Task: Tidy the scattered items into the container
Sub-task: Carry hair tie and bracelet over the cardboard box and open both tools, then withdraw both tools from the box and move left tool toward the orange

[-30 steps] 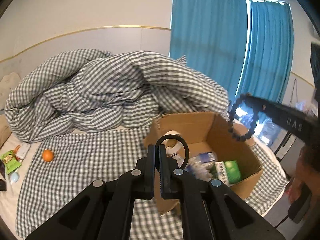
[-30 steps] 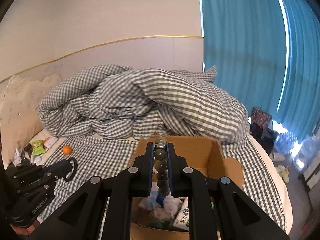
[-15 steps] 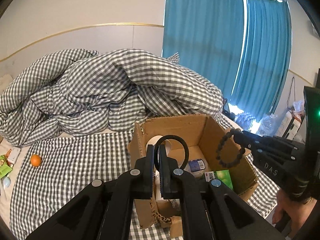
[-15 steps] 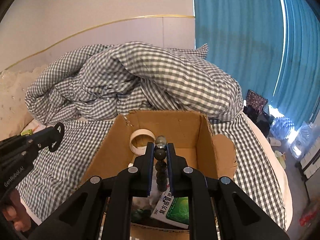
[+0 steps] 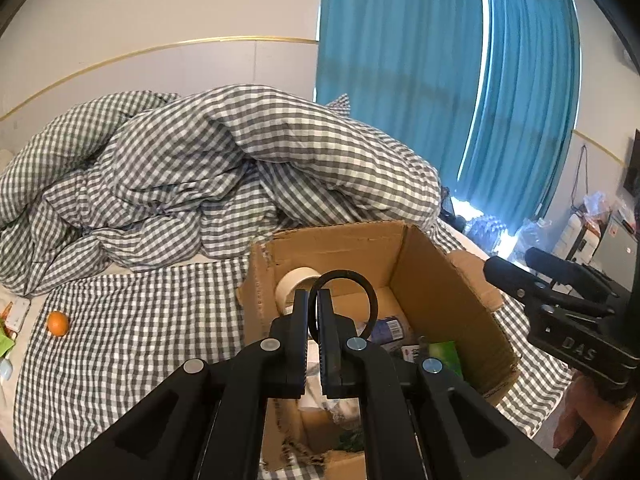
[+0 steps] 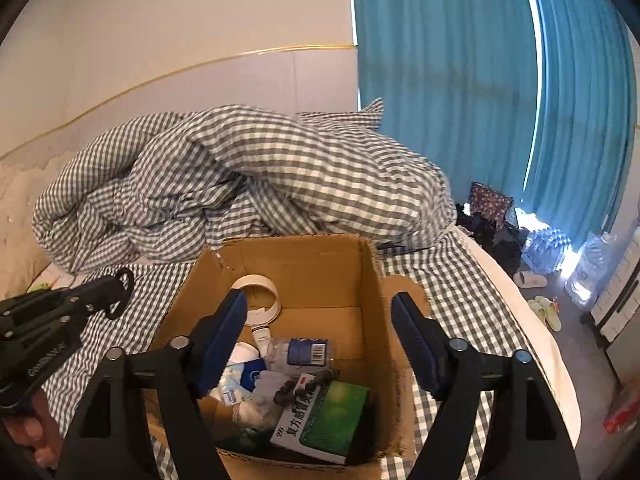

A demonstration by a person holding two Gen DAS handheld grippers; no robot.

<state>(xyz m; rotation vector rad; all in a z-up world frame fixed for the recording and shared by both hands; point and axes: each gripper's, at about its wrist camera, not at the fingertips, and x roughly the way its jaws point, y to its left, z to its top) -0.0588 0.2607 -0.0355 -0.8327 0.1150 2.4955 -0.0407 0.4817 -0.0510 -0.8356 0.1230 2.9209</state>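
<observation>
The right gripper [image 6: 316, 332] is positioned over the open cardboard box [image 6: 320, 264]; its jaws have just been opening and stand wide apart, with nothing between them. A dark beaded bracelet [image 6: 306, 384] is seen lying inside the box, on the green medicine carton [image 6: 324, 420], beside a plastic bottle [image 6: 298, 354] and a tape roll [image 6: 258, 298]. The left gripper [image 5: 314, 312] is held over the near-left corner of the box, jaws pressed together on a black ring [image 5: 360, 300], which is suspended above the box interior. An orange [image 5: 58, 323] is located on the checked sheet [image 5: 140, 340], well apart from the box, left of it.
</observation>
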